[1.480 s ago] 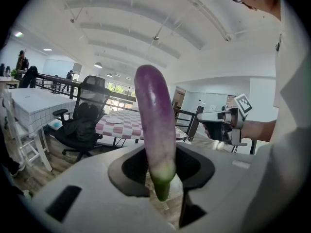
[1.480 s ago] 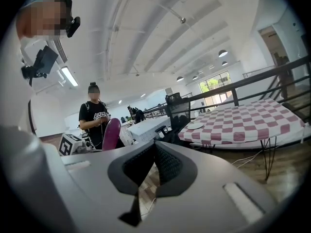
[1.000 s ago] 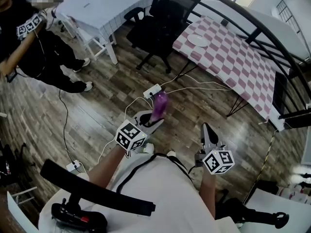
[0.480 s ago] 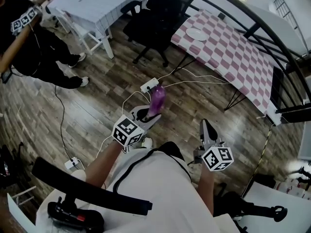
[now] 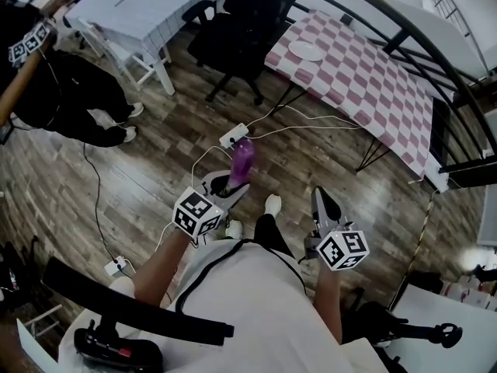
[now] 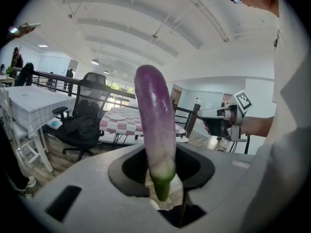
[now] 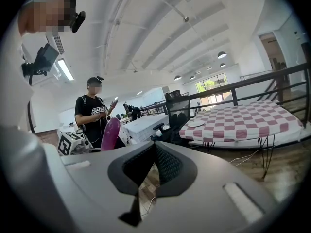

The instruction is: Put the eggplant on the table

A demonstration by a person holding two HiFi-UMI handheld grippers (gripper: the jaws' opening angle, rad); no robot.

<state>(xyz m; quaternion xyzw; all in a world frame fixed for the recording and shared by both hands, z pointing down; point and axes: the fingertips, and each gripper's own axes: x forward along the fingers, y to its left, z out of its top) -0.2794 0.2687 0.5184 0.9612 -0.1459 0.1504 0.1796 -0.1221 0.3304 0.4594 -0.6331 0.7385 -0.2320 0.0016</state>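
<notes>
left gripper [image 5: 227, 189] clamps a smooth, glossy, elongated eggplant [image 6: 154, 125].

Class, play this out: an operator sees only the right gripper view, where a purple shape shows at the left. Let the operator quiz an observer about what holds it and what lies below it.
Operator: What holds that purple shape?
Observer: It is the eggplant. The left gripper is shut on its green stem end, with the purple end pointing away.
Operator: What lies under it?
Observer: In the head view, it is over wooden floor with a white power strip and cables, not over the checked table.
</notes>
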